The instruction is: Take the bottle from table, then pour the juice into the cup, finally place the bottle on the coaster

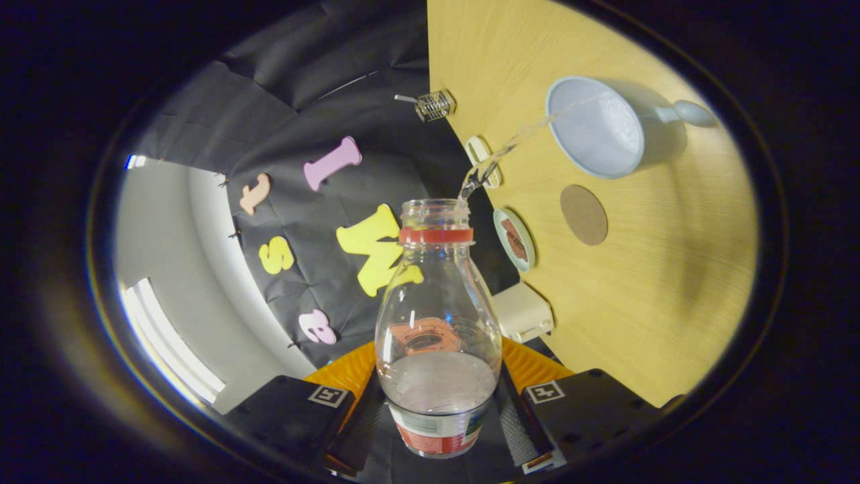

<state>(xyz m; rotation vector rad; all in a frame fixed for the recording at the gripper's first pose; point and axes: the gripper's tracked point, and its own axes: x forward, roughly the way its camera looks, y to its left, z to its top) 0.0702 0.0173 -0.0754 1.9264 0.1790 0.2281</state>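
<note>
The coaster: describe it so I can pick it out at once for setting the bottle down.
On the light wooden table, find the pale blue cup now taking the stream from the clear plastic bottle gripped between the gripper fingers. Beside the cup lies the flat brown round coaster, the only plain dark disc there.

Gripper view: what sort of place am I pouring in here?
Probably a staged recording booth, not a kitchen: a black cloth wall backs a bare wooden table holding only a cup and coaster. The gripper is shut on the bottle, mid-pour.
</note>
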